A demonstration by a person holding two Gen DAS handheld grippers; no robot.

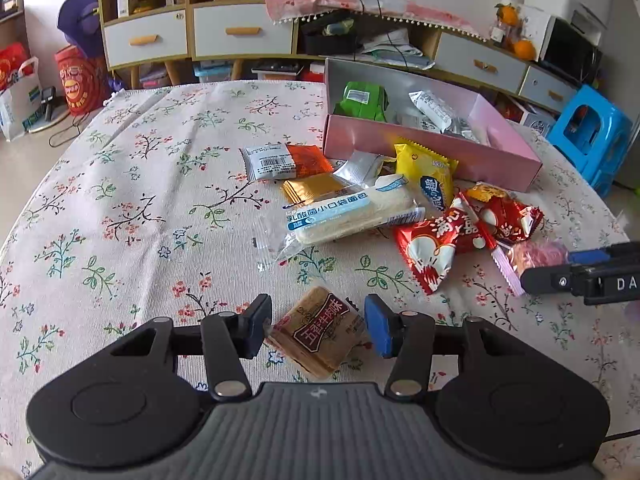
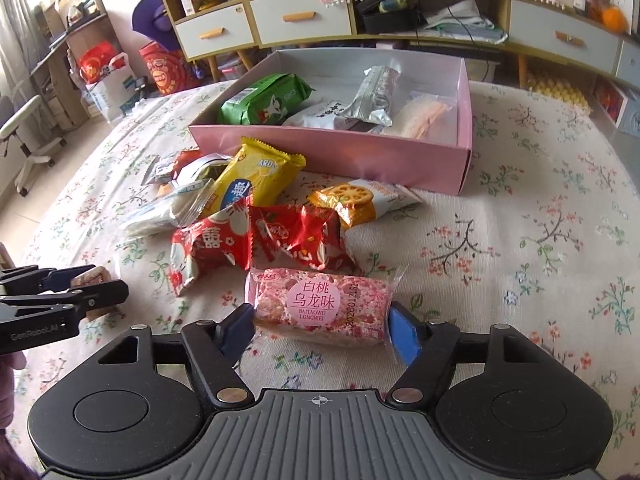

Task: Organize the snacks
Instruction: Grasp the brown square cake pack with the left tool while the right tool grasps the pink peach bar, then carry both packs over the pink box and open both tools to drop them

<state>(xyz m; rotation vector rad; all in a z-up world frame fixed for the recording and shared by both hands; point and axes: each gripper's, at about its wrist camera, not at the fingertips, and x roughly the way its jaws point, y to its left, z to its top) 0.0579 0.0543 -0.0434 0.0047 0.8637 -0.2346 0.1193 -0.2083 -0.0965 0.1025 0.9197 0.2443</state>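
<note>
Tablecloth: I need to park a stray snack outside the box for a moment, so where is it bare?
The tablecloth is bare left of the snack pile, and also right of the pink box. It is crowded between the box's front wall and both grippers.

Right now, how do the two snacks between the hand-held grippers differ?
The brown snack at the left hand-held gripper is squarish, in a tan wrapper with a dark red label, lying cornerwise.
The pink snack at the right hand-held gripper is a longer bar with a round pink label, lying crosswise.
Both lie on the tablecloth.
</note>
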